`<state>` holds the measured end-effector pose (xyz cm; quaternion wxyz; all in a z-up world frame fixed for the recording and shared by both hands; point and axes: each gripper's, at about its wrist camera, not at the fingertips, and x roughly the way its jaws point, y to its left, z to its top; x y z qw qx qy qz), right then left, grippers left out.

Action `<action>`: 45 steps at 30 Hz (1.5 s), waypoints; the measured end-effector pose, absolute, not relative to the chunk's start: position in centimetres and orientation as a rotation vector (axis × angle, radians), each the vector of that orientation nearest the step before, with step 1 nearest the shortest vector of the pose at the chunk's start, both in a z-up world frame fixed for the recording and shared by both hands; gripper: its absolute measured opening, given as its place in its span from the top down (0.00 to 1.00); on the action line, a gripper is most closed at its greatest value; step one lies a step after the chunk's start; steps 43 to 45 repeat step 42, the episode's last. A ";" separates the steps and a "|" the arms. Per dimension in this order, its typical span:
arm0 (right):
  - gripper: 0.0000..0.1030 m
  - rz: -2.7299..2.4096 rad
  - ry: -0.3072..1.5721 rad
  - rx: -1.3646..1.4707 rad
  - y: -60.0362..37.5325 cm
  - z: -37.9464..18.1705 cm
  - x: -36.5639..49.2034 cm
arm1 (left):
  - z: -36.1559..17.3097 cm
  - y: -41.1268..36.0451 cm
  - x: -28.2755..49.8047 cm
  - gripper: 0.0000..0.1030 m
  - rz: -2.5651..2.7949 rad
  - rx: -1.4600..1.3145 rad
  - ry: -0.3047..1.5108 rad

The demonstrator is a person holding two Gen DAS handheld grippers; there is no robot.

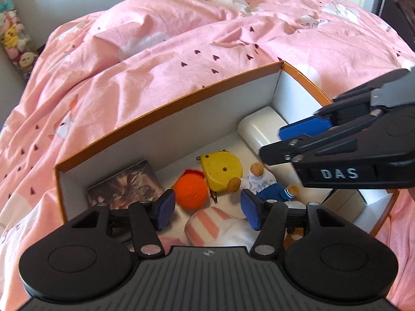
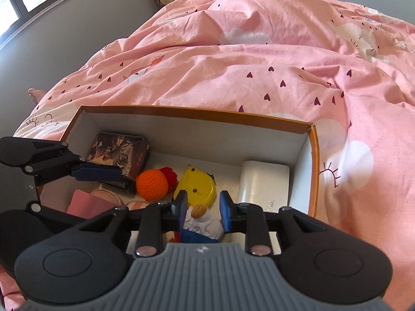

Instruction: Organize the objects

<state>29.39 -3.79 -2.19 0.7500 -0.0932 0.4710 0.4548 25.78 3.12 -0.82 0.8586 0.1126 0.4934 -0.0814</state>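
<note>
Left wrist view shows a bed under a pink duvet [image 1: 181, 51], and on it an open box [image 1: 155, 119] with orange outside walls and white inside. Within the box, at its right end, lies a white case [image 1: 259, 127]. At the left end a dark printed book [image 1: 124, 186] leans against the wall. A yellow tape measure [image 1: 220, 173] sits mid-floor, touching an orange knitted ball [image 1: 190, 191] on its left. Just right of the tape lies a small doll [image 1: 262, 184] in white and blue. A pink-striped cloth [image 1: 207, 223] lies at the near side.

Left hand-held gripper [image 1: 207, 210] hangs over the cloth and ball, released, jaws wide, nothing between its pads.

Right wrist view has the right hand-held gripper [image 2: 203, 211] low over the doll [image 2: 202, 223]; its blue pads stand either side of the doll's head with a gap showing, so it is not clenched on it. Same box [image 2: 313, 168], tape measure [image 2: 199, 184], ball [image 2: 151, 184], book [image 2: 119, 150] and case [image 2: 264, 181] show beyond.
</note>
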 end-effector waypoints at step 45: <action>0.43 0.908 0.827 -0.226 -12.4 0.6 17.1 | 1.8 4.2 13.8 0.17 0.135 -0.012 0.853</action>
